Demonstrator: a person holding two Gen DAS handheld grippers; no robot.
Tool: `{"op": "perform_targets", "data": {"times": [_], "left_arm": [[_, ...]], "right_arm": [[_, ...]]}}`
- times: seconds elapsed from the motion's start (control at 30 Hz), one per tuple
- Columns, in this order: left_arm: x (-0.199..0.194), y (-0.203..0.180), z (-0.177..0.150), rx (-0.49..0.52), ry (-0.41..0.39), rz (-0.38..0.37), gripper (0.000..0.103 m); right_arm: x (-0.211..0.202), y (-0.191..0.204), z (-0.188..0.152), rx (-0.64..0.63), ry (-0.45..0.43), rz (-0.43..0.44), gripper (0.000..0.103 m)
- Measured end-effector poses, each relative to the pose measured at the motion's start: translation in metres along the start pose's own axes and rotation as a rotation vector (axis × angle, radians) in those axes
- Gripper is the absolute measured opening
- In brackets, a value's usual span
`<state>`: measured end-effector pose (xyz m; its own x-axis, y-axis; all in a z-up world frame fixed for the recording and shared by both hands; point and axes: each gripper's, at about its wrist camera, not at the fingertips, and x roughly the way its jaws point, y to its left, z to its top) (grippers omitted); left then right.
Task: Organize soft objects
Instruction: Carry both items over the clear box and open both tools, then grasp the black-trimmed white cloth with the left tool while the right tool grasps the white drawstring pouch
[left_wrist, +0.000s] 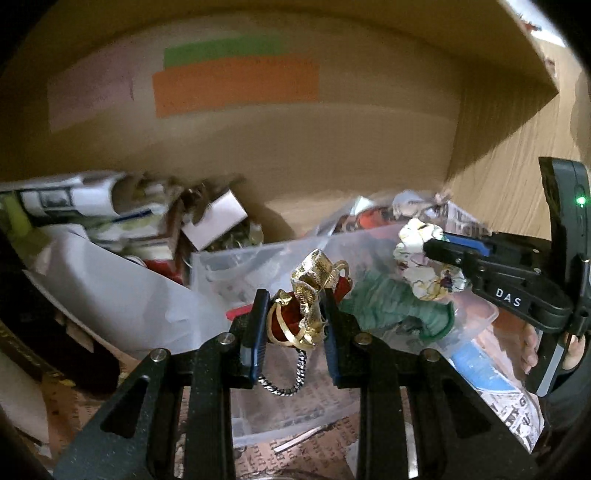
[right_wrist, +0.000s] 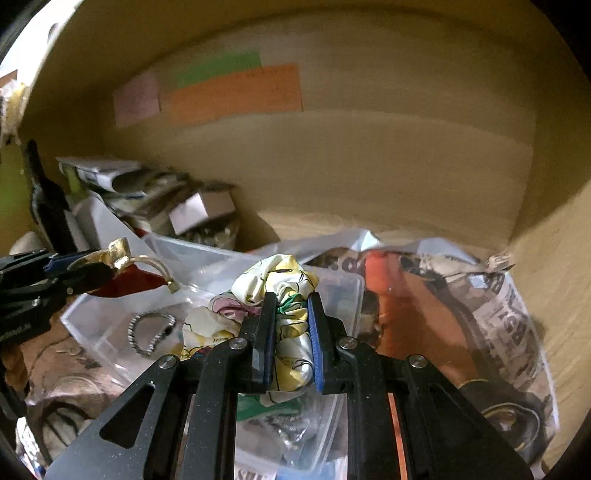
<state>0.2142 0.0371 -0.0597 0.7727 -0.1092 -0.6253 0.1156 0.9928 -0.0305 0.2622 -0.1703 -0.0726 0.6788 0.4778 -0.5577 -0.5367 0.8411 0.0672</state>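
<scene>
My left claw (left_wrist: 293, 325) is clamped on a red and gold ornament (left_wrist: 310, 295), a crumpled gold ribbon over a red body with a gold ring around it; a silver chain (left_wrist: 291, 384) hangs below my pads. My right claw (right_wrist: 290, 332) is pinched tight on a floral scrunchie (right_wrist: 275, 280), cream with yellow, green and pink print, the fabric bulging out above and below the fingers.

Both loads hang above a clear plastic tub (left_wrist: 229, 258) among clutter inside a cardboard box (left_wrist: 332, 155), whose far wall carries orange, green and pale pink paper labels (left_wrist: 236, 88).

From the left camera I see my right claw (left_wrist: 430, 245) coming in from the right with the scrunchie (left_wrist: 424, 266) at its tip, a person's fingers (left_wrist: 532, 347) on its handle, and a green knitted cloth (left_wrist: 391, 299) lying in the tub just beyond my own pads. None of that cloth shows clearly from the other side.

The right camera shows instead my left claw (right_wrist: 79, 267) at the left edge with the ornament (right_wrist: 122, 277), a beaded silver ring (right_wrist: 151, 332) on the tub floor, and on the right a newspaper-print plastic bag (right_wrist: 509, 302) with something orange (right_wrist: 388, 280) inside.
</scene>
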Motion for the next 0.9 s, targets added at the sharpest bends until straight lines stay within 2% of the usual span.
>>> {"op": "perform_targets", "data": {"times": [0.33, 0.4, 0.47, 0.73, 0.9], "left_arm": [[0.032, -0.010, -0.012, 0.032, 0.097, -0.027, 0.027], [0.029, -0.012, -0.013, 0.037, 0.100, -0.033, 0.027], [0.025, -0.013, -0.013, 0.042, 0.094, -0.030, 0.028], [-0.010, -0.010, -0.012, 0.031, 0.021, -0.011, 0.046], [-0.040, -0.008, -0.016, 0.023, -0.038, 0.020, 0.056]], "right_arm": [[0.024, 0.001, -0.009, -0.021, 0.077, -0.005, 0.019], [0.025, 0.002, -0.009, -0.025, 0.086, -0.002, 0.024], [0.024, 0.003, -0.009, -0.026, 0.092, 0.000, 0.036], [-0.004, 0.011, -0.004, -0.049, 0.029, -0.002, 0.065], [-0.031, 0.021, -0.001, -0.076, -0.033, 0.020, 0.074]]}}
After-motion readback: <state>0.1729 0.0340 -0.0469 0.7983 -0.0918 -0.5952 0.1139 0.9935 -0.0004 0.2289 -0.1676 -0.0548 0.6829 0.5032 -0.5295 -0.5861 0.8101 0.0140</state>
